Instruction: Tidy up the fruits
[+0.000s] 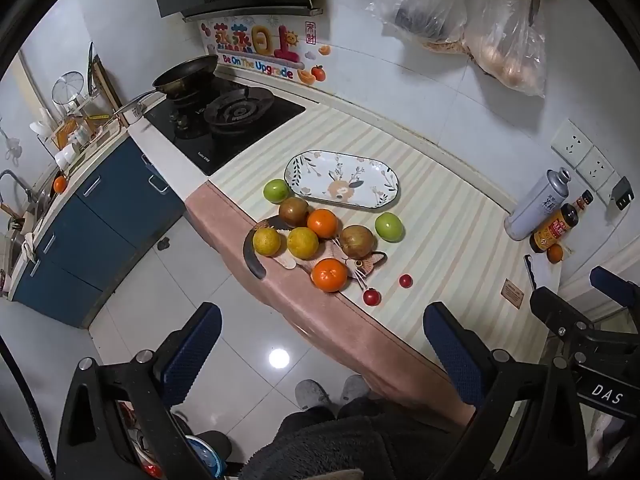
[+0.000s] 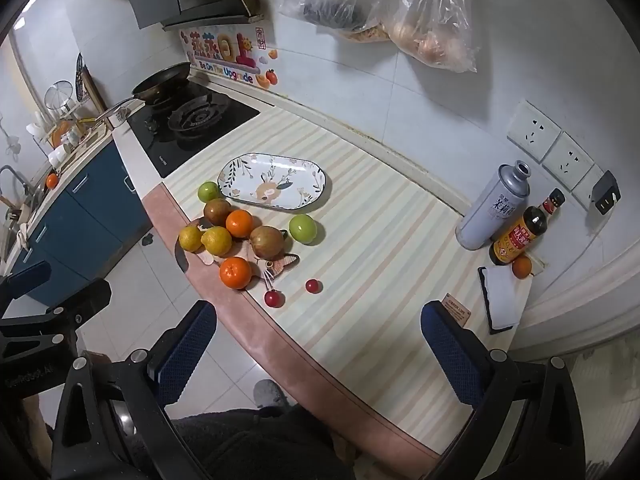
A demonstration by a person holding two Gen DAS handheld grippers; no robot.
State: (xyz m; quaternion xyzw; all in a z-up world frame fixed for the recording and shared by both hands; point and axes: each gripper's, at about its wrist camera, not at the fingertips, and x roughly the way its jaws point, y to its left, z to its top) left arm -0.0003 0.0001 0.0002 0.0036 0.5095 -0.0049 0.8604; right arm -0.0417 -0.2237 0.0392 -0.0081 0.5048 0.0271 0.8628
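An empty oval floral plate (image 1: 312, 160) (image 2: 244, 168) lies on the striped counter. In front of it lie several fruits on and around a cat-shaped mat (image 1: 370, 259) (image 2: 286, 261): two green apples (image 1: 276, 191) (image 1: 388, 227), two oranges (image 1: 322, 223) (image 1: 329, 275), two yellow citrus (image 1: 267, 241) (image 1: 303, 243), two brownish fruits (image 1: 293, 211) (image 1: 357, 241) and two small red tomatoes (image 1: 371, 297) (image 1: 405, 281). My left gripper (image 1: 320, 354) is open and empty, held above the counter's front edge. My right gripper (image 2: 318, 354) is open and empty, to its right.
A gas stove (image 1: 224, 120) with a pan (image 1: 186, 76) is at the back left. A grey can (image 2: 492, 208), a sauce bottle (image 2: 520, 236), a small orange (image 2: 522, 267) and a folded cloth (image 2: 502, 298) stand at the right. Bags (image 2: 424, 20) hang on the wall.
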